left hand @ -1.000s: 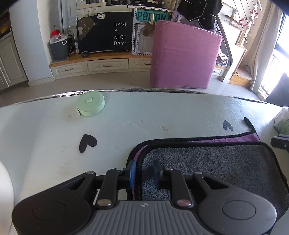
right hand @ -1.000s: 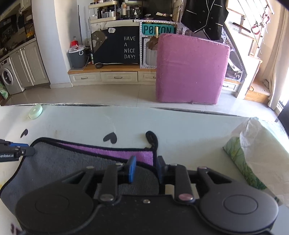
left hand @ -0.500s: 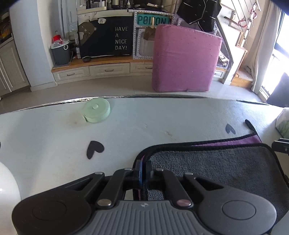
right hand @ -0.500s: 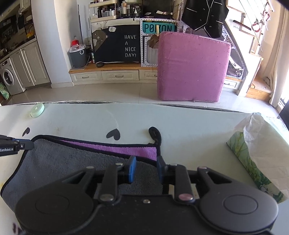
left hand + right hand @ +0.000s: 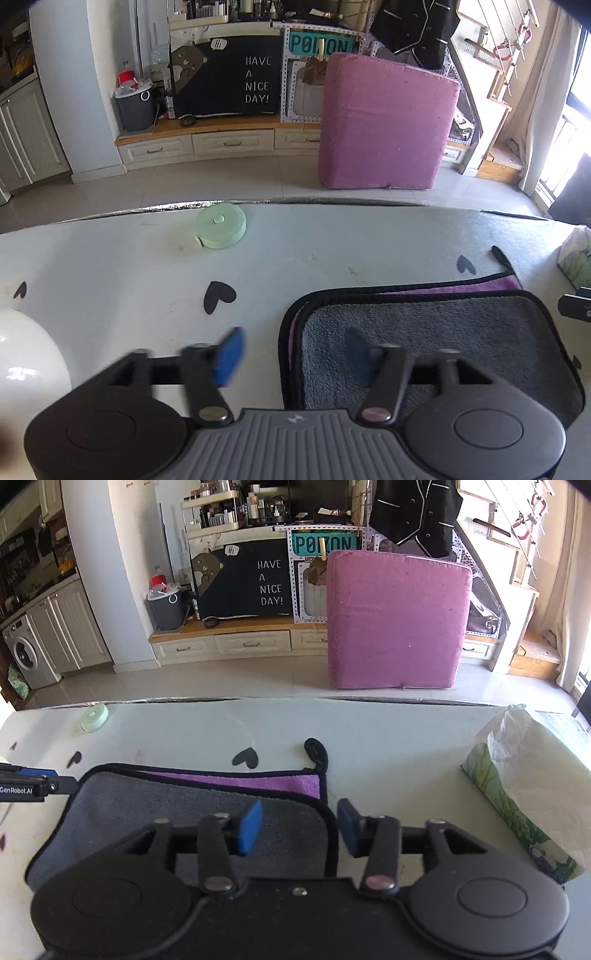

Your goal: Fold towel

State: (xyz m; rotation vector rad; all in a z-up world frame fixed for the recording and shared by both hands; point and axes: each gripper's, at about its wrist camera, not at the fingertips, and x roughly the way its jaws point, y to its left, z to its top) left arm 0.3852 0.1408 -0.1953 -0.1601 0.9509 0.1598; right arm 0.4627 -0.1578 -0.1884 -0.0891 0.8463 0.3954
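A towel, grey on top and purple beneath with black edging, lies folded on the white table. In the left wrist view the towel is at the right, and my left gripper is open, straddling its near left corner. In the right wrist view the towel is at the left, its purple layer showing along the far edge. My right gripper is open, straddling the towel's near right corner. The towel's black hanging loop lies at the far right corner.
A round mint-green tape measure sits near the table's far edge. A tissue pack lies at the right. A white rounded object is at the near left. Black heart marks dot the table. A pink cushion stands on the floor beyond.
My left gripper pinched shut on the towel's near left corner, then opened wide and let go. My right gripper also opened wider. The towel lies flat on the table.
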